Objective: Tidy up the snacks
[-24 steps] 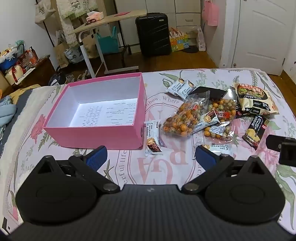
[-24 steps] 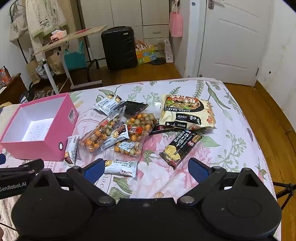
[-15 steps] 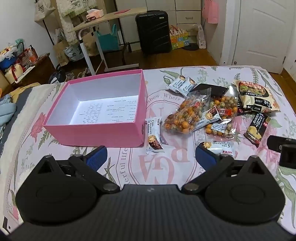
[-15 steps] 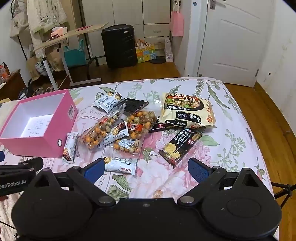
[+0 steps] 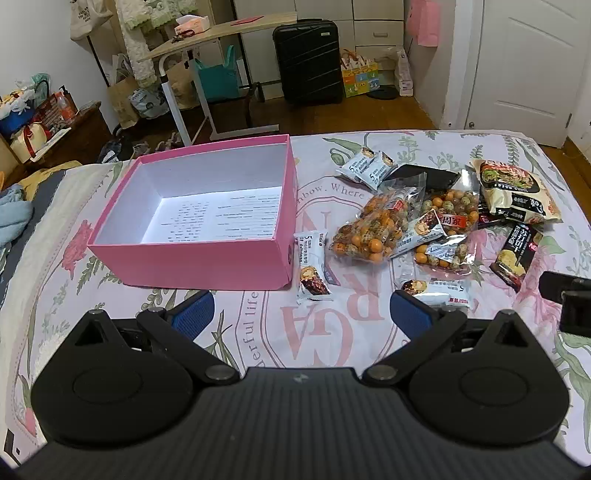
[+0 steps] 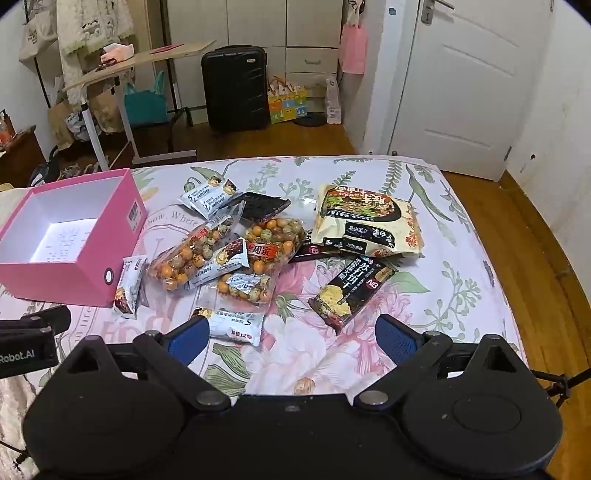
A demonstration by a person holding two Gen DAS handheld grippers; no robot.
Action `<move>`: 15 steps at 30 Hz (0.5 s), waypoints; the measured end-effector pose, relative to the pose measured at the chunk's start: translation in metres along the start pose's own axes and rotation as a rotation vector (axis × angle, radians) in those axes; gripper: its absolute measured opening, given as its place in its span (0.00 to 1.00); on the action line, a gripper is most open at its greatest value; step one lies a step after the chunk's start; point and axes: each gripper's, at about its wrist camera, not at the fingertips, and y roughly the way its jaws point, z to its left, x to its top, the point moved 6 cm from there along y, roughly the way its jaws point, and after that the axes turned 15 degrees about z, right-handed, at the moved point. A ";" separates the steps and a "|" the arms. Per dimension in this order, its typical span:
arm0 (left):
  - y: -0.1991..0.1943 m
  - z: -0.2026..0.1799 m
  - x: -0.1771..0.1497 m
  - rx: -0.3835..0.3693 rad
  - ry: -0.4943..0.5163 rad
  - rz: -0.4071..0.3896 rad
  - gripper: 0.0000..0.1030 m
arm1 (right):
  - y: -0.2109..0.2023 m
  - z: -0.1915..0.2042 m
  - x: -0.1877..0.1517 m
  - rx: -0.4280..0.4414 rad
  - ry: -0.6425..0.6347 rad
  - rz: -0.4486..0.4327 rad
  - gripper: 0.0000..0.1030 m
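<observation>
An empty pink box (image 5: 192,258) (image 6: 70,277) with a white inside sits on the flowered bedspread. To its right lies a heap of snacks: two clear bags of coated nuts (image 5: 373,232) (image 6: 273,254), small white bars (image 5: 312,266) (image 6: 232,325), a large noodle packet (image 5: 517,192) (image 6: 365,225) and a black cracker pack (image 5: 517,254) (image 6: 351,291). My left gripper (image 5: 301,314) hovers open just in front of the box's near right corner. My right gripper (image 6: 291,338) hangs open over the bedspread, in front of the cracker pack. Nothing sits between either pair of fingers.
The bed (image 6: 461,288) ends at the far side and at the right onto wooden floor (image 6: 546,258). Beyond stand a black suitcase (image 5: 310,62), a tilted side table (image 5: 221,33), bags and a white door (image 6: 465,81). A tripod leg (image 6: 561,384) shows at lower right.
Both views have tipped slightly, so the box and snacks sit a little lower in each frame. No snack has moved and both grippers stay open.
</observation>
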 end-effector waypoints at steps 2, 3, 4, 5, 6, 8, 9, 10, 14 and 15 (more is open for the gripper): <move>0.000 0.000 0.000 -0.006 -0.002 -0.002 1.00 | 0.000 0.000 0.000 -0.003 -0.003 -0.001 0.95; 0.000 0.000 0.000 -0.009 -0.003 -0.004 1.00 | -0.001 0.000 -0.001 -0.004 -0.004 -0.002 0.95; -0.001 0.001 0.000 -0.012 -0.005 -0.005 1.00 | -0.001 0.001 -0.001 -0.006 -0.006 -0.003 0.95; -0.002 0.001 0.000 -0.014 -0.005 -0.005 1.00 | -0.002 0.001 -0.001 -0.005 -0.009 -0.004 0.96; -0.001 0.001 0.000 -0.016 -0.006 -0.005 1.00 | -0.002 0.001 -0.002 -0.005 -0.012 -0.004 0.95; -0.002 0.000 0.001 -0.013 -0.004 -0.005 1.00 | -0.003 0.003 -0.002 -0.004 -0.019 -0.004 0.95; -0.002 0.000 0.000 -0.014 -0.004 -0.005 1.00 | -0.003 0.004 -0.002 -0.003 -0.022 -0.004 0.95; -0.002 0.000 0.000 -0.015 -0.003 -0.005 1.00 | -0.003 0.004 -0.003 -0.003 -0.024 -0.003 0.96; -0.003 0.001 0.000 -0.019 0.000 -0.003 1.00 | -0.002 0.006 -0.003 -0.004 -0.028 0.001 0.95; -0.004 0.000 0.000 -0.020 0.001 -0.002 1.00 | -0.002 0.006 -0.003 -0.005 -0.029 0.002 0.95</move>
